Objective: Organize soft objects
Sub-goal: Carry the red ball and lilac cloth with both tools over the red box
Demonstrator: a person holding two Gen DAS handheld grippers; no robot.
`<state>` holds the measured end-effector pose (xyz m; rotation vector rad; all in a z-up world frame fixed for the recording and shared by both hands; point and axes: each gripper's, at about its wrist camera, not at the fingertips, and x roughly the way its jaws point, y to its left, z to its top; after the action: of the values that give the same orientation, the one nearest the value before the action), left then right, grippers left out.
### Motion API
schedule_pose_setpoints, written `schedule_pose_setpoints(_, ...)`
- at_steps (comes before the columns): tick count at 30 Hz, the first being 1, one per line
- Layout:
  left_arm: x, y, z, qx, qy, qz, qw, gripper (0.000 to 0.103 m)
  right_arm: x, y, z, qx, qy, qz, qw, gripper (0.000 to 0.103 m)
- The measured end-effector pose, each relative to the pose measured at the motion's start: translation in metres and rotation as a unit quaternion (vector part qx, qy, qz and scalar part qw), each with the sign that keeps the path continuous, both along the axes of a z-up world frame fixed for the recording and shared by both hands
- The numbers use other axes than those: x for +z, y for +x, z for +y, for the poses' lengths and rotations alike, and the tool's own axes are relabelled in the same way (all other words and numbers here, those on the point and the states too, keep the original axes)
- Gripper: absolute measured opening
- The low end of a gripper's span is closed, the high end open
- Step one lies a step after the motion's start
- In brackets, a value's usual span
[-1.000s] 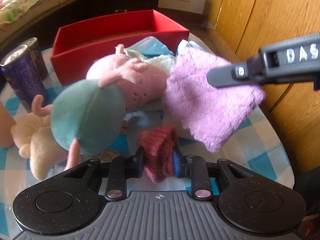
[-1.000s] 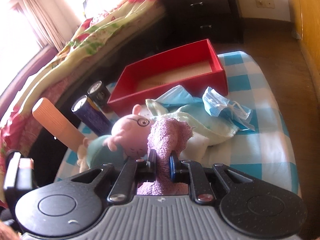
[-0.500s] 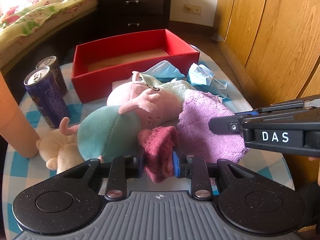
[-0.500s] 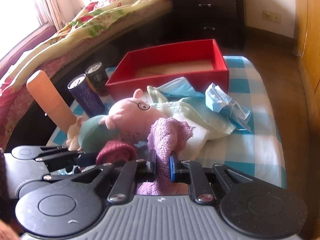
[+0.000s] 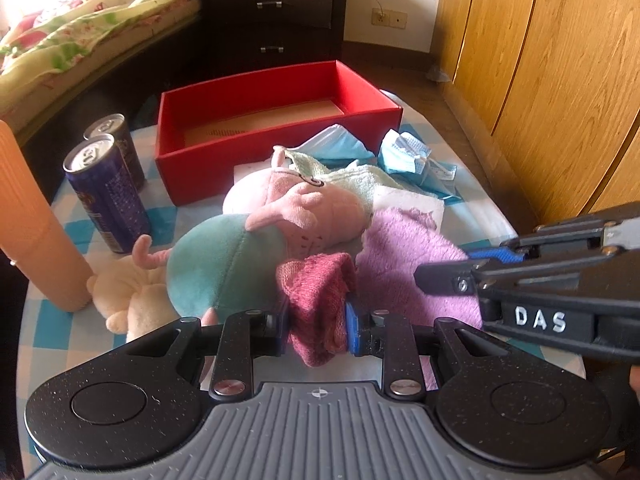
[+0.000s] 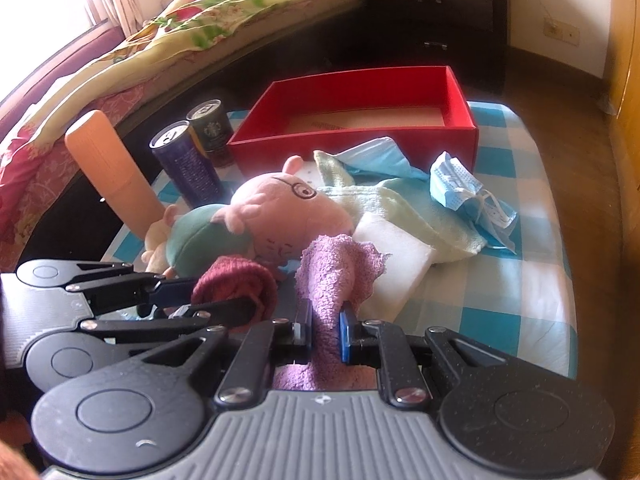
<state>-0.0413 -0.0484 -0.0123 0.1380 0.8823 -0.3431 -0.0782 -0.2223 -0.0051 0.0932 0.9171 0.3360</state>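
My left gripper (image 5: 316, 326) is shut on a dark red knitted cloth (image 5: 318, 300), held above the table's near edge; it also shows in the right wrist view (image 6: 236, 284). My right gripper (image 6: 325, 330) is shut on a purple towel (image 6: 340, 268), which hangs beside the red cloth (image 5: 404, 264). A pink pig plush with a teal body (image 5: 256, 240) lies just beyond both. Behind it lie a pale green towel (image 6: 400, 204), a white folded cloth (image 6: 394, 256) and a blue face mask (image 6: 464, 188). An open red box (image 5: 276, 120) stands at the back, with nothing visible inside.
Two drink cans (image 5: 108, 192) and an orange cylinder (image 5: 36, 228) stand at the table's left. The checked tablecloth (image 6: 516, 280) shows at the right. A wooden wardrobe (image 5: 540, 60) is to the right, a bed (image 6: 160, 40) and dark drawers behind.
Both grippers have pulled back and up from the pile with their cloths held. The right gripper has dropped lower and nearer in the left view.
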Motion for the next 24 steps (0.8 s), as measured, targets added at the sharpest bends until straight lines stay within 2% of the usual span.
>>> schedule_pose_setpoints(4, 0.011, -0.007, 0.002, 0.002, -0.002, -0.016, 0.9999, 0.027, 0.005, -0.006, 0.001, 0.0, 0.007, -0.001, 1.0, 0.0)
schedule_pose_setpoints(10, 0.032, -0.011, 0.004, 0.005, -0.002, -0.044, 0.999, 0.027, 0.023, -0.011, 0.005, 0.003, 0.018, -0.028, 0.999, 0.0)
schedule_pose_setpoints(24, 0.066, 0.014, 0.001, 0.018, -0.013, -0.096, 0.9951, 0.027, 0.056, 0.005, 0.007, -0.006, 0.03, -0.074, 0.997, 0.0)
